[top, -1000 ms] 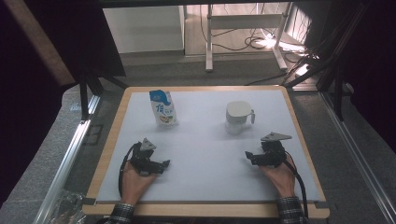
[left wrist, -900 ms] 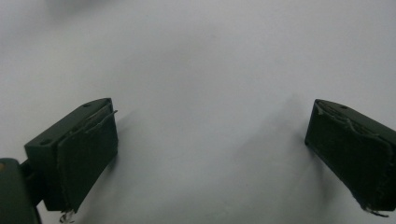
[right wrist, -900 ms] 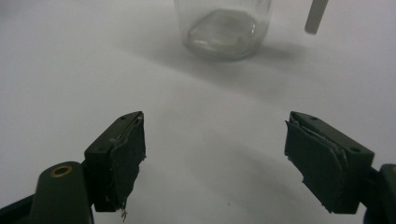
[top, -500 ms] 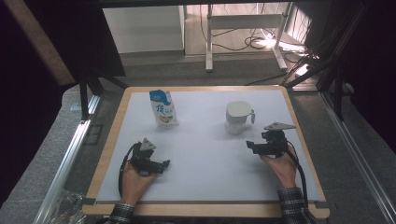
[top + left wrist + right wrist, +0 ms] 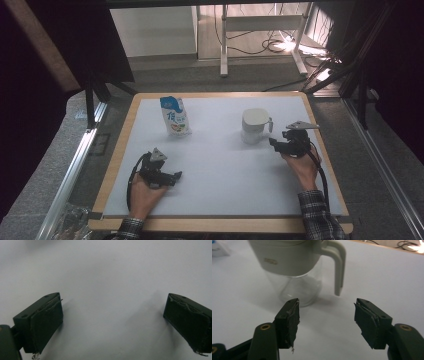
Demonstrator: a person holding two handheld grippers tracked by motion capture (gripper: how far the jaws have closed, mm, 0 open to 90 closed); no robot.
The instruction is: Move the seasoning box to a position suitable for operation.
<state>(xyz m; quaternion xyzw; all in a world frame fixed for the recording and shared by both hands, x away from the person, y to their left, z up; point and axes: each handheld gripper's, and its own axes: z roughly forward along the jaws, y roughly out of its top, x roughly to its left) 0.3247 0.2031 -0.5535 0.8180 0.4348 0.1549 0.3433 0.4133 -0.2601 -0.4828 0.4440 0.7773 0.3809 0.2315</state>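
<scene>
Counting one jug and one carton on the white mat, two grippers. Jug sits upper right of centre in the high view. My right gripper points at its handle, jaws apart with nothing between, just been closing; it's nearer the jug than a second ago. Left gripper rests lower left, jaws wide apart, unmoved.

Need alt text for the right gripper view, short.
The right gripper points at a jug with a clear glass body, cream top and handle, close ahead on a white table. The jaws have just been closing but stand apart with nothing between them.
</scene>
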